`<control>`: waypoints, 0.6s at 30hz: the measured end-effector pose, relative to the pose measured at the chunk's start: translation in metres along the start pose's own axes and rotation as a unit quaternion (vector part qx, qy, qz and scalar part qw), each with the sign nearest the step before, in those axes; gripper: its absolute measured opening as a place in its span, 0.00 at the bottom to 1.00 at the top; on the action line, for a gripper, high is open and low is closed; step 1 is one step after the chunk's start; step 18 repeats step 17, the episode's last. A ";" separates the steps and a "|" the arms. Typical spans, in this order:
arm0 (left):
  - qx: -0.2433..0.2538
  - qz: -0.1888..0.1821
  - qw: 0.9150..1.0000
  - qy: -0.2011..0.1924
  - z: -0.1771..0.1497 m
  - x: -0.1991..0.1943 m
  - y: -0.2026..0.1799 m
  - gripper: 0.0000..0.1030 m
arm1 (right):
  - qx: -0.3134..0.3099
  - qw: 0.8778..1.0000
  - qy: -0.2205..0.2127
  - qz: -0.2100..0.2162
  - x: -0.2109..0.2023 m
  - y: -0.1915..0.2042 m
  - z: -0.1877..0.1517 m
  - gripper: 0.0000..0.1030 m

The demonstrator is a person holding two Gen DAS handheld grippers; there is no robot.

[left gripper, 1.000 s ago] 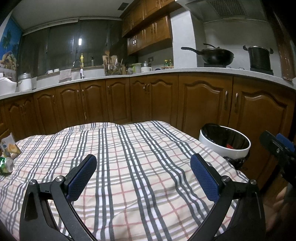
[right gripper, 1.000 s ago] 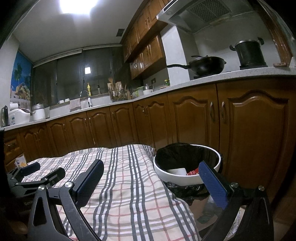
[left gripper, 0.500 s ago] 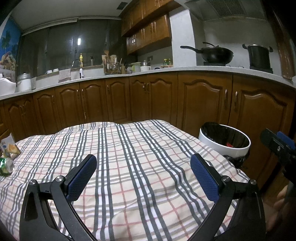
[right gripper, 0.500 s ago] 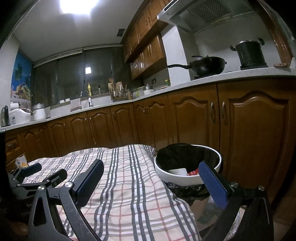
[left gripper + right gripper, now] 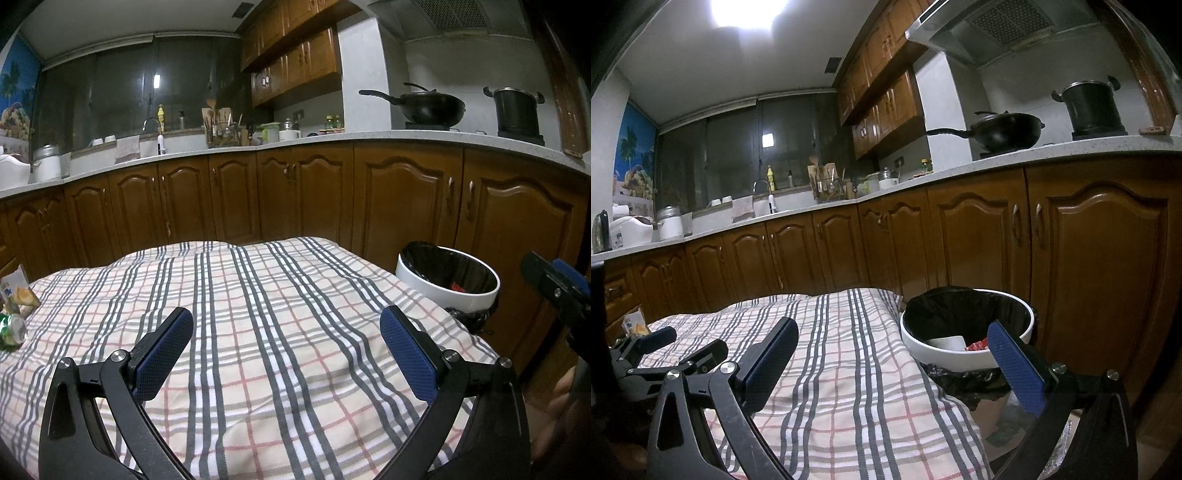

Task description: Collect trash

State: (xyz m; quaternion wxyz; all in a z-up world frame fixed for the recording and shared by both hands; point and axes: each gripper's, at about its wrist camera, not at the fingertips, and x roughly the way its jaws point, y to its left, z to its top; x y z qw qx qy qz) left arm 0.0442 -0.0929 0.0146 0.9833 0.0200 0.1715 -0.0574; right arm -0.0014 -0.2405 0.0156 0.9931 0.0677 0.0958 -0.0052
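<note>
A white bin (image 5: 443, 286) with a black liner stands off the right edge of the plaid-covered table (image 5: 258, 314); white and red scraps lie inside the bin (image 5: 964, 354). A crushed green can (image 5: 13, 328) and a snack packet (image 5: 16, 291) lie at the table's far left; the packet (image 5: 633, 323) also shows in the right wrist view. My left gripper (image 5: 286, 332) hovers open over the cloth with nothing between its fingers. My right gripper (image 5: 890, 343) is open and empty near the table's right edge beside the bin.
Brown cabinets (image 5: 295, 192) under a pale counter run behind the table. A wok (image 5: 428, 107) and a pot (image 5: 517, 109) sit on the stove at the right. A sink and utensil rack (image 5: 221, 129) stand farther back.
Both views have barely shifted; the grippers stay open and the trash and bin keep their places.
</note>
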 end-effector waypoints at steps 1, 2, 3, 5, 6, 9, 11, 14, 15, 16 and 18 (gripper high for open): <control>0.000 0.000 1.000 0.000 0.000 0.000 0.000 1.00 | 0.000 1.000 0.000 0.001 0.000 0.001 0.000 1.00; 0.000 0.000 1.000 0.000 0.000 0.000 0.000 1.00 | 0.001 1.000 0.001 0.001 0.000 0.001 0.000 1.00; 0.000 0.000 1.000 0.000 0.000 0.000 0.000 1.00 | 0.000 1.000 0.002 0.001 0.001 0.003 0.000 1.00; 0.000 0.001 1.000 0.001 0.000 0.001 0.000 1.00 | 0.001 1.000 0.003 0.002 0.001 0.005 0.001 1.00; -0.001 0.000 1.000 0.002 0.000 0.001 0.001 1.00 | 0.001 1.000 0.003 0.002 0.002 0.004 0.001 1.00; -0.002 -0.003 1.000 0.004 -0.001 0.004 0.004 1.00 | 0.001 1.000 0.004 0.002 0.002 0.006 0.001 1.00; -0.002 -0.004 1.000 0.006 -0.002 0.005 0.005 1.00 | 0.001 1.000 0.003 0.002 0.001 0.005 0.000 1.00; -0.002 -0.008 1.000 0.009 -0.002 0.008 0.007 1.00 | 0.002 1.000 0.006 0.004 0.006 0.004 0.001 1.00; -0.003 -0.008 1.000 0.010 -0.002 0.008 0.008 1.00 | 0.002 1.000 0.008 0.004 0.007 0.004 0.000 1.00; -0.004 -0.009 1.000 0.011 -0.002 0.008 0.009 1.00 | 0.003 1.000 0.009 0.004 0.008 0.003 0.000 1.00; -0.004 -0.010 1.000 0.011 -0.002 0.008 0.009 1.00 | 0.003 1.000 0.010 0.005 0.009 0.003 -0.001 1.00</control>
